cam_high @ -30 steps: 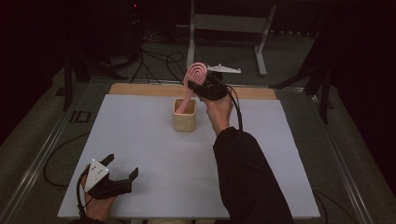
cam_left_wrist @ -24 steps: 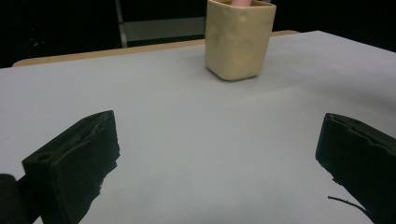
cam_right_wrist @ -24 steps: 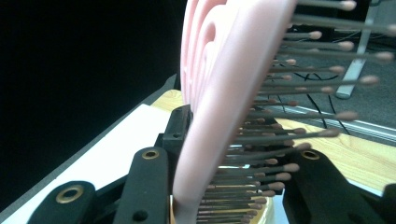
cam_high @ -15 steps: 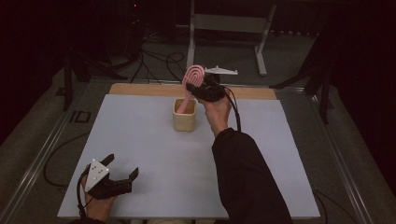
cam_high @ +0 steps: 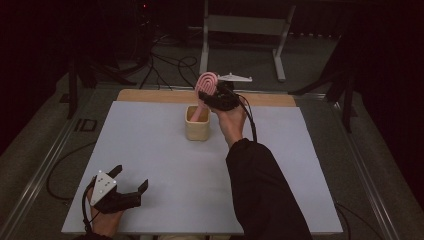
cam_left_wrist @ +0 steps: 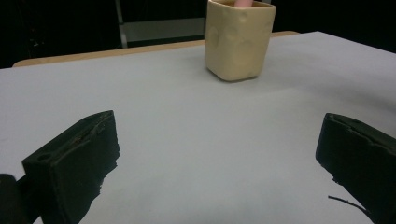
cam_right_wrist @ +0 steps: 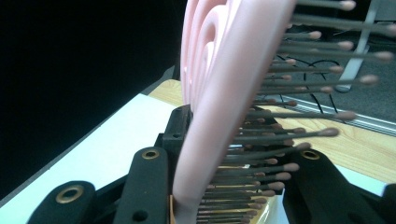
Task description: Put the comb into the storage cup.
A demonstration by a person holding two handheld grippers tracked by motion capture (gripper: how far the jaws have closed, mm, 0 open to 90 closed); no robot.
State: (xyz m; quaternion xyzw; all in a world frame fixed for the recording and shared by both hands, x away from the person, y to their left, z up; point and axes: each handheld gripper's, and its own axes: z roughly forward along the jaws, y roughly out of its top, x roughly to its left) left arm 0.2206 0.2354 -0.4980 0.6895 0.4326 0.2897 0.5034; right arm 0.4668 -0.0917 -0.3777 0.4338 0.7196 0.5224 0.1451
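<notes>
The right gripper (cam_high: 212,95) is clamped on a pink hairbrush (cam_high: 205,86), held upright above the beige cup (cam_high: 197,126) with its handle reaching down into the cup's mouth. The left gripper (cam_high: 131,181) rests well apart from the cup, toward the near edge of the white table (cam_high: 150,150), jaws spread wide with nothing between them.

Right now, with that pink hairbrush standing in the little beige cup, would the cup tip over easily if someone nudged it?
Probably, somewhat. The cup is small and taller than wide, and the hairbrush rises well above its rim, so the load looks top-heavy. The right gripper is shut on the brush, which likely steadies it. On the smooth table the cup might slide before it tips.
</notes>
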